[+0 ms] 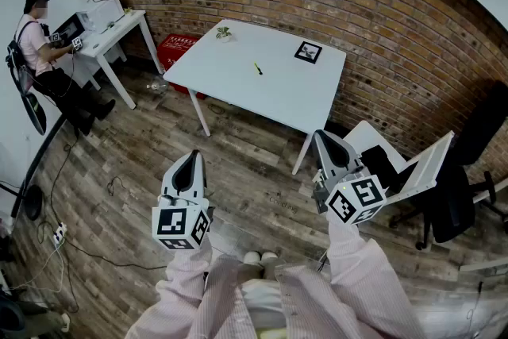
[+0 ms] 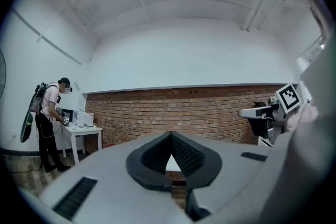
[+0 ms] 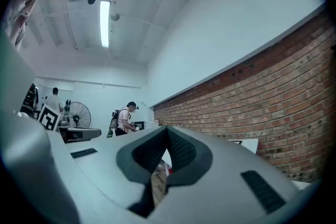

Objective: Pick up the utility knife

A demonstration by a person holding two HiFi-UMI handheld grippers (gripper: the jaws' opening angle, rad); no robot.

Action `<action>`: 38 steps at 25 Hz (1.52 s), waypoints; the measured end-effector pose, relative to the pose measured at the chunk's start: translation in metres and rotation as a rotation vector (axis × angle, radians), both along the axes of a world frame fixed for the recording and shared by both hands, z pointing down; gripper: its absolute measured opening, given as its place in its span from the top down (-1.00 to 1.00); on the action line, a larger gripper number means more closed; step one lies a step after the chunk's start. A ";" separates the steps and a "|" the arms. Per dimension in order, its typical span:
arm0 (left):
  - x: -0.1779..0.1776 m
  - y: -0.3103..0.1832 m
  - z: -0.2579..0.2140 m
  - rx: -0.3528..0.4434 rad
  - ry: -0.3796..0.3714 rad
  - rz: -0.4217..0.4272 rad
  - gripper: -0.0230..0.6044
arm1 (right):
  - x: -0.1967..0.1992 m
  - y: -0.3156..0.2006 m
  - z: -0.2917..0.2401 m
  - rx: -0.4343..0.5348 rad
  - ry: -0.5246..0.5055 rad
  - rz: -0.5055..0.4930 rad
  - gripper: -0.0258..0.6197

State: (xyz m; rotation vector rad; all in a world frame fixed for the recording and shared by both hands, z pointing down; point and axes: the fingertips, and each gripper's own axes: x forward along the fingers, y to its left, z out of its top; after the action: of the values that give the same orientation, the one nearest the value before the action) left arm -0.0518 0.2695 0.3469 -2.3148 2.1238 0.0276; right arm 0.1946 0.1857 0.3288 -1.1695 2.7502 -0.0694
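The utility knife (image 1: 258,68), a small yellow-green stick, lies near the middle of the white table (image 1: 238,83) by the brick wall. Both grippers hang in the air well short of the table, over the wooden floor. My left gripper (image 1: 193,159) points toward the table with its tips together and nothing between them; its own view shows the jaws meeting at the left gripper (image 2: 170,136). My right gripper (image 1: 324,137) is likewise shut and empty, and its own view shows the right gripper (image 3: 167,131) closed tip to tip. The knife is hidden in both gripper views.
A black-and-white marker card (image 1: 308,52) and a small object (image 1: 223,32) also lie on the table. A red crate (image 1: 176,48) stands behind the table's left leg. A person (image 1: 40,44) works at a second desk (image 1: 111,36) far left. A black chair (image 1: 456,194) stands right.
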 end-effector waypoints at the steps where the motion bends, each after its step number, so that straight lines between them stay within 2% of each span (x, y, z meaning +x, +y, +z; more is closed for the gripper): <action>1: 0.000 0.000 0.000 0.000 0.001 0.000 0.95 | 0.000 0.000 -0.001 -0.001 -0.001 -0.001 0.91; 23: 0.025 -0.018 0.008 -0.013 0.015 -0.019 0.96 | 0.021 -0.029 0.022 -0.032 0.016 -0.011 0.89; 28: 0.032 -0.014 0.014 -0.022 0.024 -0.034 0.95 | 0.025 -0.035 0.028 -0.049 0.015 -0.011 0.67; 38: 0.026 -0.024 0.020 -0.038 0.026 -0.053 0.95 | 0.018 -0.048 0.040 -0.082 0.015 -0.035 0.40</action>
State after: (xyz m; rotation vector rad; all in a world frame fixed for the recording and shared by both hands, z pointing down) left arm -0.0255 0.2453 0.3666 -2.2892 2.2163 0.0175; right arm 0.2127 0.1373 0.3684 -1.1461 2.8051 -0.1794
